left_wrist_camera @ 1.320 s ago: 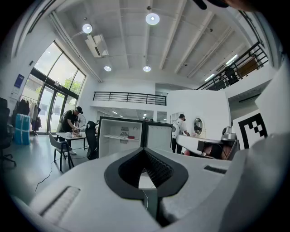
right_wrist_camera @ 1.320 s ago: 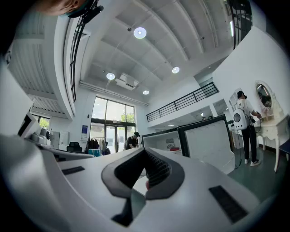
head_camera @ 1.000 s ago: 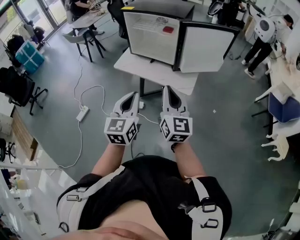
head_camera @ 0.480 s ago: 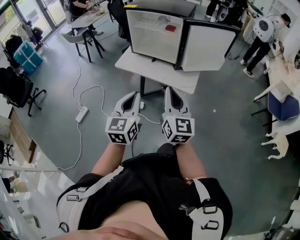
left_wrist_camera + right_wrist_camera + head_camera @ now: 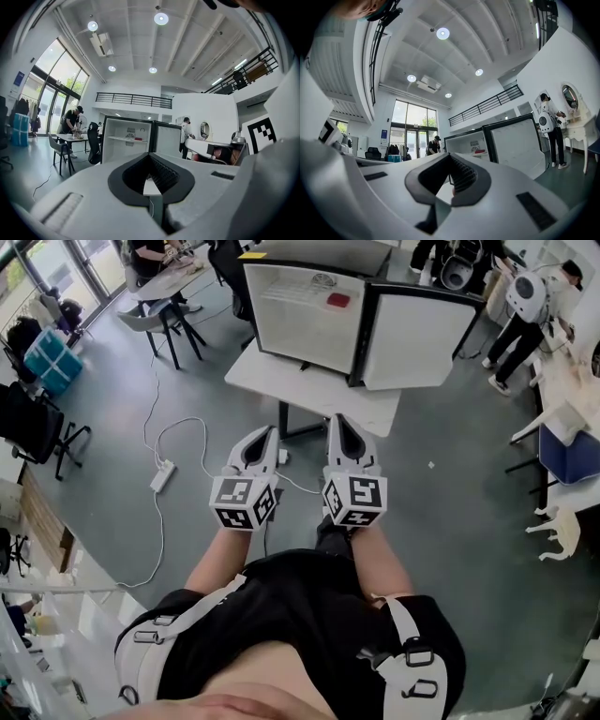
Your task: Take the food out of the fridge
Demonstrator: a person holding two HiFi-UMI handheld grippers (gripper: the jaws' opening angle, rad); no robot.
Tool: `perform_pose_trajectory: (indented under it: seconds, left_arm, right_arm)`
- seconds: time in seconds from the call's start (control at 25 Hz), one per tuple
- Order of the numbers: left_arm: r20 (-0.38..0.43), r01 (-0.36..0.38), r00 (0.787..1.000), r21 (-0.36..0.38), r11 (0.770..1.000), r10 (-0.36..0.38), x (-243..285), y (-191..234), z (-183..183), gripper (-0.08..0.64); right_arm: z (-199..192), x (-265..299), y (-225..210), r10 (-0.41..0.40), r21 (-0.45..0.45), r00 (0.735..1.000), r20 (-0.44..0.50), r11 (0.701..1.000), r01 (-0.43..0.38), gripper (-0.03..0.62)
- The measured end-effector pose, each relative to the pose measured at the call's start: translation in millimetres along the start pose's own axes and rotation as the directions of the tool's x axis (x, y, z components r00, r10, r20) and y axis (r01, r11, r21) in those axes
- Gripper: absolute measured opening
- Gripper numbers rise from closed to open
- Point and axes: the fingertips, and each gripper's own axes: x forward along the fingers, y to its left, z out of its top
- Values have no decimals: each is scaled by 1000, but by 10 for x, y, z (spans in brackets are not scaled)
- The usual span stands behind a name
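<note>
Two grippers are hanging side by side at the centre of the head view, over grey floor. The left gripper (image 5: 266, 432) and the right gripper (image 5: 337, 420) are both pointing toward the top of the frame. Each is showing its jaws pressed together with nothing between them. A small fridge (image 5: 302, 320) is standing on a white table (image 5: 314, 390) at the upper centre, well apart from both grippers, and its door (image 5: 417, 338) is standing open to the right. The food, a small red item (image 5: 337, 300), is lying on the shelf inside, close to the hinge side. A white power strip (image 5: 159, 476) is lying on the floor at the left, its cable (image 5: 187, 418) looping toward the table. A person in a white top (image 5: 525, 306) is standing at the upper right.
</note>
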Motion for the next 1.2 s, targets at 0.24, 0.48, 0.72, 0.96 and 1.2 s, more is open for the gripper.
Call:
perform_pose_trajectory:
  seconds: [0.24, 0.48, 0.72, 0.96, 1.2]
  left_arm:
    - [3, -1, 1000, 6, 1000, 1, 613, 165, 60, 3]
    - [29, -19, 999, 11, 1000, 19, 1370, 339, 336, 3]
    - [36, -41, 999, 6, 999, 40, 2122, 453, 526, 3]
    - [27, -74, 997, 15, 997, 73, 2611, 538, 579, 3]
    - [40, -68, 997, 95, 993, 64, 2835, 684, 639, 3]
  right_arm:
    - [-18, 579, -311, 7, -15, 1000, 12, 1000, -7, 8]
    - [115, 1299, -700, 36, -25, 999, 10, 999, -36, 8]
    - [153, 1885, -1026, 76, -28, 997, -9, 997, -76, 8]
    - [112, 2301, -1292, 102, -9, 995, -21, 995, -102, 8]
    - [27, 2575, -1420, 68, 9, 998, -20, 998, -67, 8]
